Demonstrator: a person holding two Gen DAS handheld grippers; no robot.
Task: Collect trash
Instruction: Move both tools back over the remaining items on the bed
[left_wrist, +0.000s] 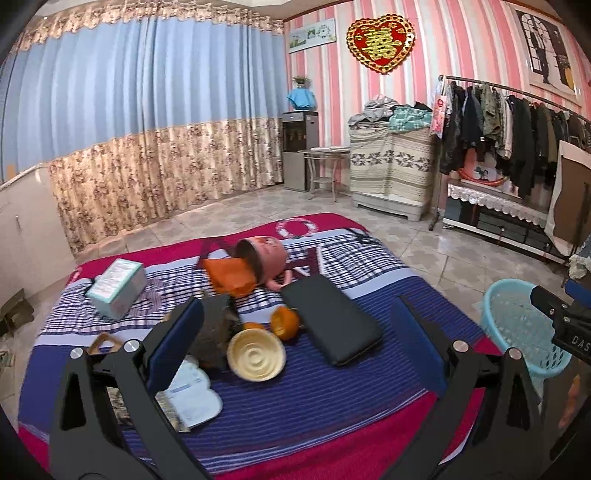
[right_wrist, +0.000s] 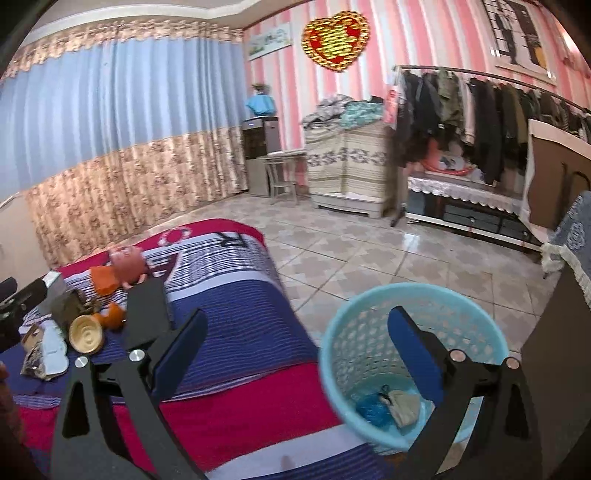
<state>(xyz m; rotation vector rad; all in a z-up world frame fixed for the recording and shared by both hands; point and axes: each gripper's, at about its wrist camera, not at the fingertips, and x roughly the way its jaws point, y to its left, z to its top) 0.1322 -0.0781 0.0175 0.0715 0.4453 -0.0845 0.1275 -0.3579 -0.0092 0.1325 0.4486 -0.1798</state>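
- Trash basket (right_wrist: 410, 365): light-blue, perforated; on tiled floor (right_wrist: 369, 258) right of the bed (right_wrist: 236, 332); blue bag (right_wrist: 373, 408) inside.
- Left gripper (left_wrist: 295, 343): jaws released, empty, over peels (left_wrist: 284, 321).
- Right gripper (right_wrist: 295, 354): jaws released, empty.

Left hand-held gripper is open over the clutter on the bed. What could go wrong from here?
1. The orange peel lies against the black case and the round lid; the left hand-held gripper may catch a non-trash item.
2. The blue basket stands on the floor off the bed's edge; a loose piece may drop short.
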